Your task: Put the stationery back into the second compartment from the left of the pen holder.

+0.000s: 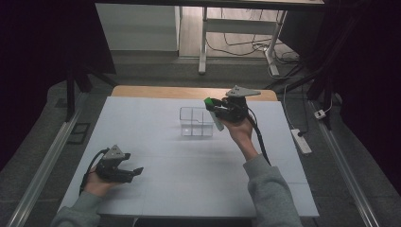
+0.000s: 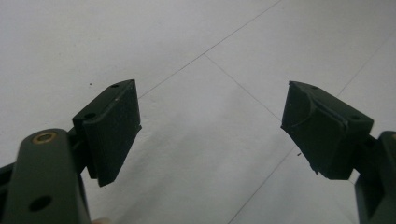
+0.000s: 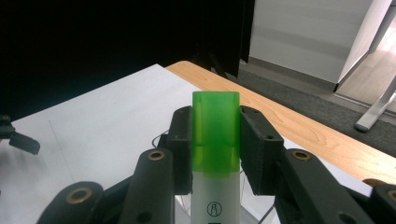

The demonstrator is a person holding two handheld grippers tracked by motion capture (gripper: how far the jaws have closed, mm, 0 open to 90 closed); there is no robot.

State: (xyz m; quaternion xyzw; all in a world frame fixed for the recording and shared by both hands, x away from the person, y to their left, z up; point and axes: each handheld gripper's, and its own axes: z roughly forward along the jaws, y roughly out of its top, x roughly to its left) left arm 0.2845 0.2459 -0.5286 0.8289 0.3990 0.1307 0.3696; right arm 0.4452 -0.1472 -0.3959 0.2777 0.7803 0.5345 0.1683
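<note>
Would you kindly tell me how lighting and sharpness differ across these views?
High view: dim, dark surroundings, clear box faint. Left gripper view: even light, left tool slightly soft. Right gripper view: green-capped marker bright and sharp in the right tool, black background.

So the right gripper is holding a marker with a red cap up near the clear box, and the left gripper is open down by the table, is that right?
Not quite: the cap is green, not red. The right gripper view shows the right gripper shut on the marker with its green cap up. The rest holds: it is raised by the clear box, and the left gripper is open over the table.
</note>
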